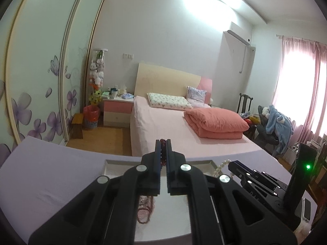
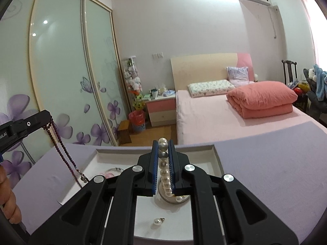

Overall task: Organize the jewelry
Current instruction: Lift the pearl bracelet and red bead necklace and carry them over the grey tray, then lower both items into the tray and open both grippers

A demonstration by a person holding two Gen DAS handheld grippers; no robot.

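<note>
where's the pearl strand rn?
Pearl strand is clamped in the right gripper, centre of the right wrist view, above the white tray; its end trails into a small round dish.

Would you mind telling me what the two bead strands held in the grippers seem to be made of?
The pearl strand, in the right gripper, looks like pearl or imitation pearl: round cream and grey beads with a soft sheen. The dark red bead strand, hanging from the left gripper, looks like glass or polished stone: small glossy beads; which one is unclear.
</note>
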